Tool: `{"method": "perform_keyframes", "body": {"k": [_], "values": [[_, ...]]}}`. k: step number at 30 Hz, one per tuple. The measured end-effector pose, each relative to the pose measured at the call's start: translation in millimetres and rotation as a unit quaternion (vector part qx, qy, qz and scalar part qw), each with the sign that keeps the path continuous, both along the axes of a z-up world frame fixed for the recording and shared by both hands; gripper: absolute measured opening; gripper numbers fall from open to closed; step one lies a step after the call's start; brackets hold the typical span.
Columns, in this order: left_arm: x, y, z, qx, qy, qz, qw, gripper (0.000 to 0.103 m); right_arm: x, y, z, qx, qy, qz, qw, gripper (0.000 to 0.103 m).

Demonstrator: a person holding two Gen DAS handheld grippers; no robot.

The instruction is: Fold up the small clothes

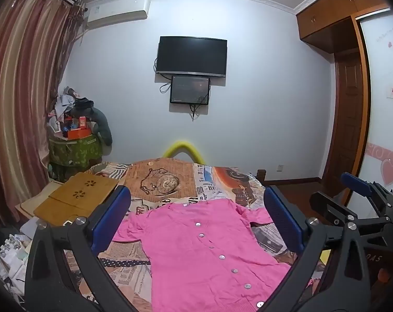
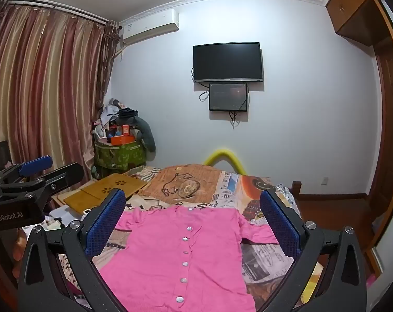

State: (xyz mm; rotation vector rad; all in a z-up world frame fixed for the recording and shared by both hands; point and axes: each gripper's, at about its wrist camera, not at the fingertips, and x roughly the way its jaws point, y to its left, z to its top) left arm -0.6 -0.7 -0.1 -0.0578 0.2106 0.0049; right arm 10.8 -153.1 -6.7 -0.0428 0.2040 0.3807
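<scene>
Bed [image 1: 170,182] with printed cover serves as the folding surface; pink buttoned shirt [image 2: 175,254] lies spread flat on it, front up, sleeves out to the sides, likely laid out so both sides can be reached. Left gripper [image 1: 196,223] and right gripper [image 2: 191,231] hover above it, spread wide, holding nothing, side by side. Near hem is cut off, so its lie is unclear.
</scene>
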Motion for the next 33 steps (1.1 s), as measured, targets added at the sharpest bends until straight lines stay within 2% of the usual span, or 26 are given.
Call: {"method": "perform_keyframes", "body": {"k": [12,14,33], "values": [[6,7,-5,-0.007,0.007,-0.005,0.9999,0.103,5,-6,-8,-0.001,0.002,-0.007,1.0,0.102],[6,8,-6,-0.007,0.008,-0.005,0.9999,0.103,0,-1,0,0.002,0.005,-0.012,1.0,0.102],[5,7,-3,0.001,0.009,0.008,0.9999,0.103,1,-1,2,0.007,0.01,-0.014,1.0,0.103]]}}
